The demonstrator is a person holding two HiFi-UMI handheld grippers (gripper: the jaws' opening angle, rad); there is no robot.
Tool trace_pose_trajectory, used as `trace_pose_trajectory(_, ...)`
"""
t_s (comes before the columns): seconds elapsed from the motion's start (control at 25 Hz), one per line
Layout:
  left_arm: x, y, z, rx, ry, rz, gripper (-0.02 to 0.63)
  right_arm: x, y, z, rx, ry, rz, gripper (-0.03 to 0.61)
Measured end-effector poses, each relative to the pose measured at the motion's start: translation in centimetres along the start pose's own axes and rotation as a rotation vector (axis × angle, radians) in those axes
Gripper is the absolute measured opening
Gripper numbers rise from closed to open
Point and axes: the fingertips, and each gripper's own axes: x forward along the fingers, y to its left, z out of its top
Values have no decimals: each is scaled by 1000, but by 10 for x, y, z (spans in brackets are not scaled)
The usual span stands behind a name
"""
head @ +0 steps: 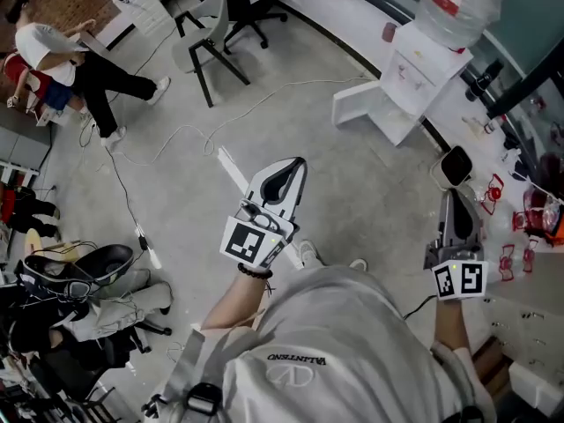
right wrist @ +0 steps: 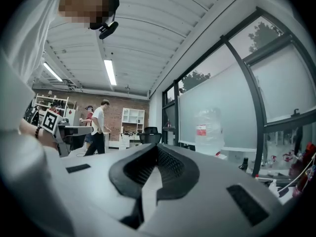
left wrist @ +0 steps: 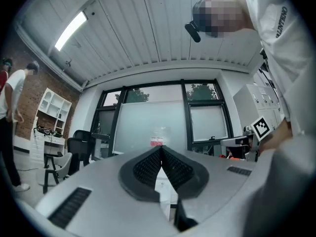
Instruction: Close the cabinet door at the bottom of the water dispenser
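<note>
The white water dispenser (head: 421,70) stands far ahead at the upper right of the head view, with a clear bottle (head: 460,5) on top. Its bottom cabinet door (head: 363,104) hangs open to the left. Both grippers are held in the air well short of it. My left gripper (head: 287,171) is shut and empty, and so is my right gripper (head: 456,164). In the left gripper view the left gripper (left wrist: 161,148) points at the distant bottle (left wrist: 157,139). From the right gripper view, the bottle (right wrist: 207,131) shows to the right of the right gripper (right wrist: 157,147).
People (head: 62,55) stand at the upper left near desks. A grey chair (head: 207,33) and loose cables (head: 176,139) sit on the concrete floor between me and the dispenser. An office chair (head: 97,267) is at the lower left, and red items (head: 511,223) lie on the right counter.
</note>
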Motion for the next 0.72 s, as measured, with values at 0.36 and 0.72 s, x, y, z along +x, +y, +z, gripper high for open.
trace_pose_trajectory(0.36,-15,43,-10,-16,19,-26,8,31,39,-7,-2,21,-3,17)
trace_pose_trajectory(0.72,-28,74,-32,-58,54,-12,8,54,69,-16,-22,63,18,17)
